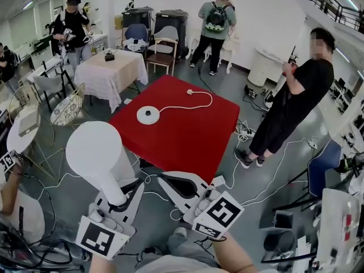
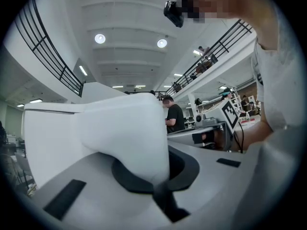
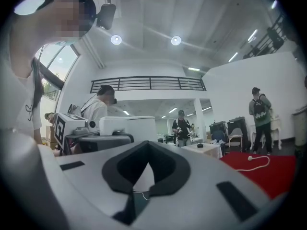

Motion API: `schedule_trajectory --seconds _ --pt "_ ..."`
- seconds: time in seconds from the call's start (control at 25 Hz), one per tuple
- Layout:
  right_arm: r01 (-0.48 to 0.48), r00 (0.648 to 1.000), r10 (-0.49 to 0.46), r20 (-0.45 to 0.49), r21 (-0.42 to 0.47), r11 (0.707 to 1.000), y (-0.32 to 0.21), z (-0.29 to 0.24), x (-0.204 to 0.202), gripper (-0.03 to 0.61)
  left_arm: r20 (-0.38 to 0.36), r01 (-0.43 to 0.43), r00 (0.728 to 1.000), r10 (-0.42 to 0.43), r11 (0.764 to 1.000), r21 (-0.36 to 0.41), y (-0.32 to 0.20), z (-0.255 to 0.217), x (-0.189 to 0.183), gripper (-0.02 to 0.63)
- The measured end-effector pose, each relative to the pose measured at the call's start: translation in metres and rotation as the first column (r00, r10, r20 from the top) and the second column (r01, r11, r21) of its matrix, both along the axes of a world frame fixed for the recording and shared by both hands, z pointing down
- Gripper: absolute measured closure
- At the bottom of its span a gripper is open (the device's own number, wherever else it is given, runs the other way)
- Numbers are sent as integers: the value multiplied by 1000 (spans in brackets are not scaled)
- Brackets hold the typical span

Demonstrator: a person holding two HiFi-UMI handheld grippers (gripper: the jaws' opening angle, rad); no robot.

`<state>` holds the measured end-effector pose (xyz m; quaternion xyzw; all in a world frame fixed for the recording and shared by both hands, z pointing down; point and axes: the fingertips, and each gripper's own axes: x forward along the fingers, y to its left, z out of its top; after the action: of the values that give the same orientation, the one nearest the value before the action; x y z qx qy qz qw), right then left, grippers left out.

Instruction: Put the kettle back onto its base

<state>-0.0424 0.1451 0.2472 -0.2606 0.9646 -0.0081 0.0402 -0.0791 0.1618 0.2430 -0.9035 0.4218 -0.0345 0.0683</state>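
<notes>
Head view, at its left: the white kettle [image 1: 92,148] is held off the floor, short of the red table [image 1: 187,138], by the left gripper [image 1: 118,201]. The jaws are clamped on its handle, which runs back from the body toward the gripper. In the left gripper view the same pinch is seen: the handle of the kettle [image 2: 96,133] is wedged between the dark pads and the body fills the left of the frame, its top edge lying about level, so the kettle is judged roughly upright.

The round white base [image 1: 148,115] lies ahead of the kettle and to its right, on the near left part of the red table, well apart from the kettle. The left hand is the one nearer to it and the one that carries the load. No object is seen between kettle and base; only the table's near edge has to be cleared. The cord [image 1: 185,106] trails away from the base to the far right, out of the likely path.

Further right, the right gripper [image 1: 170,183] is held level with its jaws pressed together on nothing. A person in black [image 1: 290,107] stands beside the table's right edge, away from the base.
</notes>
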Motion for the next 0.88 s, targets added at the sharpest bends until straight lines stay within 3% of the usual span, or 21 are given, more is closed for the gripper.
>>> schedule_trajectory --seconds 0.36,0.88 --pt "77 994 -72 -82 49 996 -55 4 33 571 -5 66 998 -66 998 20 -57 -2 35 606" --pt "109 993 -107 -40 54 993 -123 -2 87 572 12 90 996 -91 994 54 -126 -7 83 606"
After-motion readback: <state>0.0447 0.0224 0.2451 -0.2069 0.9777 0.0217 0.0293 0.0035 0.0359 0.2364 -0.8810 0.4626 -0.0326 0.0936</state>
